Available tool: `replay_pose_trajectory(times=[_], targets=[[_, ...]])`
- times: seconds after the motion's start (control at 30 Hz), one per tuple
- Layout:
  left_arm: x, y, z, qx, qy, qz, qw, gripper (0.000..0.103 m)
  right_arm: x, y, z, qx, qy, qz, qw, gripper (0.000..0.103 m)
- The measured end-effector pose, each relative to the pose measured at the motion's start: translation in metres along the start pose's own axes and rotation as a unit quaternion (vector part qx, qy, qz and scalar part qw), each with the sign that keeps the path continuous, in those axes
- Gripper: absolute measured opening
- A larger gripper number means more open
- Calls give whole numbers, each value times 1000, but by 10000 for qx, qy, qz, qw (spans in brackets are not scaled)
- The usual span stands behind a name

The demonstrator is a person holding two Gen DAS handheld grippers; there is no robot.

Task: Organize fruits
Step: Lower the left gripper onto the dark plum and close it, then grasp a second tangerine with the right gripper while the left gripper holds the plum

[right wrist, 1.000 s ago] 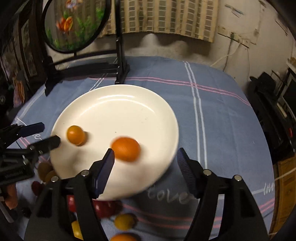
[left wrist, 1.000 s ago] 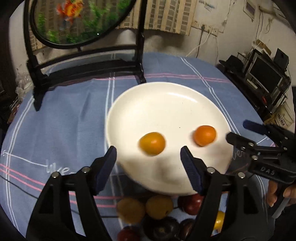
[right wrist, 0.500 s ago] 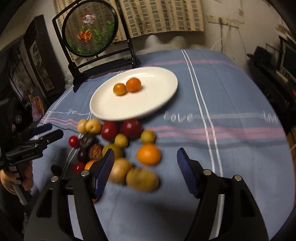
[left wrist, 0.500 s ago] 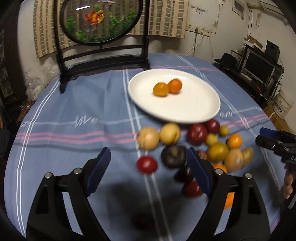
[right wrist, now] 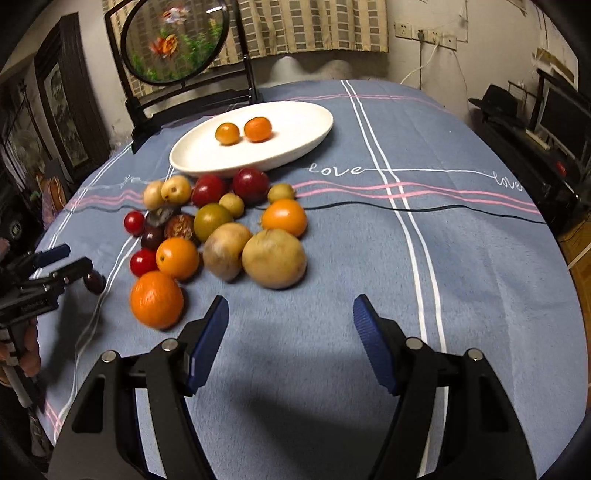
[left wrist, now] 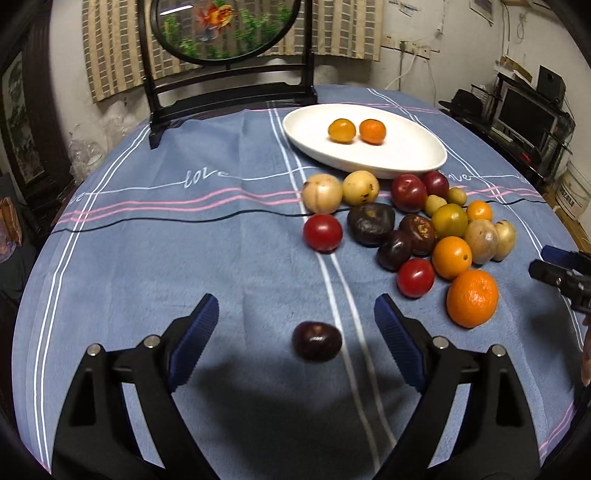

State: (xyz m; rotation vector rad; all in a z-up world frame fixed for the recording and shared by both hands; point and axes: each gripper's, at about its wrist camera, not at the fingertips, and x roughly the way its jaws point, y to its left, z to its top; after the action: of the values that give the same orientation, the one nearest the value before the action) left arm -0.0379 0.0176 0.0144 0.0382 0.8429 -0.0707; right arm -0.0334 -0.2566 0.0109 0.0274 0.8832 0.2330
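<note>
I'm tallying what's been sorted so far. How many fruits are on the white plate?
2: a yellow-orange fruit on the left and an orange fruit beside it on the right, both near the middle of the white plate. None appear hidden.

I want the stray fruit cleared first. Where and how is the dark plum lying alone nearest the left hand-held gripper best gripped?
Probably across its widest middle, coming down from above. The dark plum is small and round and lies apart from the pile, with bare tablecloth either side. The left hand-held gripper is opening, its fingers not touching it.

Home: clothed dining table (left wrist: 184,258), curtains (left wrist: 110,48), goldfish screen (left wrist: 221,26).
</note>
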Motion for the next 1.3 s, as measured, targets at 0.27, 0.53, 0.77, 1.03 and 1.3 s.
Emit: replay_pose_trajectory(times=[0.27,0.53,0.77,1.03,1.3], targets=[[5,-5,-12,81,9,91,9999,89,3,13,-10,-172,85,-20,9998,70],[14,-8,-14,89,244,-47,9997,87,0,18,-11,-238,25,70,9997,70],[23,-11,-16,13,547,-214,9983,32,-4,37,-14,-590,60,244,9979,70],[19,-15,-19,57,524,-269,9983,32,12,75,-13,-1046,392,395,9930,70],[19,-14,-20,35,516,-261,9983,32,33,98,0,-1185,529,331,9910,70]])
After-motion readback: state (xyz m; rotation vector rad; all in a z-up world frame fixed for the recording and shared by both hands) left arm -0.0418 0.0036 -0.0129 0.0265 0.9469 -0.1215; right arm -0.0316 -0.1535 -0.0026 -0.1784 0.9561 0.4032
